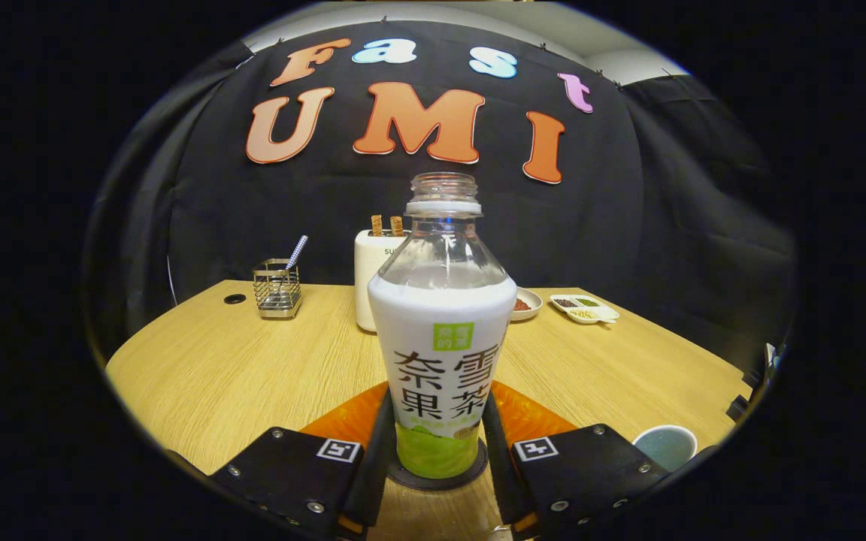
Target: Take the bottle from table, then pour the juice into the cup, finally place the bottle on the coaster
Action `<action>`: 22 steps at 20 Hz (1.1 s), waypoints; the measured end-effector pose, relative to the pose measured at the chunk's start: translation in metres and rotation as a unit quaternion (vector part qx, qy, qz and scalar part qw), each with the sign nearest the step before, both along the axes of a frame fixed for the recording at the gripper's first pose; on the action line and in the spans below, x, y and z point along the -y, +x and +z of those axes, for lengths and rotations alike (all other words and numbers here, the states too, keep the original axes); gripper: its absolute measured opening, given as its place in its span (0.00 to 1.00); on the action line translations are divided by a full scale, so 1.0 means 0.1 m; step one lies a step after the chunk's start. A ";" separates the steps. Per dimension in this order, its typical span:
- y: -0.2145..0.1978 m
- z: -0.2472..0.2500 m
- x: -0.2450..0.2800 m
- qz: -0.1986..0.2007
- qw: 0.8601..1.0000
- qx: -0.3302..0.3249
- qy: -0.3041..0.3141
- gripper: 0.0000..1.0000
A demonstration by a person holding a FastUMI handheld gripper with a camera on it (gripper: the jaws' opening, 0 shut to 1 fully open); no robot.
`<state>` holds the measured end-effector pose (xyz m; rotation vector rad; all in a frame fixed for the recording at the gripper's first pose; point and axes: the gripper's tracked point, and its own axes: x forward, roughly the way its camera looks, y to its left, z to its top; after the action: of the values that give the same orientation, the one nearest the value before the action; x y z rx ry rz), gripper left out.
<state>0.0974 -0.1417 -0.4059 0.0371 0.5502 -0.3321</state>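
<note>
Plastic, uncapped and looking near empty, the bottle [441, 330] stands upright on the dark coaster [439, 473], so it'll tip easily. Your gripper [439, 451] flanks its lower label; whether both fingers press I can't tell. Hold low, squeeze gently.

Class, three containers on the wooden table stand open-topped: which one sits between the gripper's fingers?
The clear, uncapped plastic bottle with the white label; the gripper flanks it, unlike the wire-mesh holder and pale cup.

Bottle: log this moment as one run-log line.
gripper: fingers flank bottle, grip unclear | bottle: upright, uncapped, on coaster | cup: right of fingers | table
</note>
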 end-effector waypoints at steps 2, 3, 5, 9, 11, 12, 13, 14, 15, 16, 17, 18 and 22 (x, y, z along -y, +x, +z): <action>0.01 0.00 0.03 -0.005 1.000 0.003 -0.003 0.60; -0.01 0.00 0.06 -0.012 1.000 0.002 -0.004 0.62; -0.03 0.01 0.05 -0.016 1.000 0.004 0.001 0.67; -0.02 0.24 0.01 -0.017 0.999 0.045 0.011 0.86; -0.06 0.43 0.02 -0.022 0.997 0.068 0.012 0.94; -0.10 0.50 0.04 -0.031 0.997 0.076 0.013 0.96; -0.12 0.59 0.03 -0.034 0.996 0.084 0.010 0.97; -0.14 0.67 -0.01 -0.033 0.995 0.090 0.009 0.97; -0.16 0.78 -0.04 -0.031 0.995 0.096 0.006 0.97; -0.18 0.91 -0.06 -0.025 0.994 0.103 -0.001 0.97; -0.20 1.05 -0.09 -0.021 0.994 0.108 -0.011 0.97; -0.22 1.20 -0.13 -0.015 0.993 0.114 -0.020 0.97; -0.28 1.79 -0.44 0.016 0.991 0.131 -0.015 0.97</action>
<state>0.0698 -0.0981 -0.2270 0.0422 0.2841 -0.2996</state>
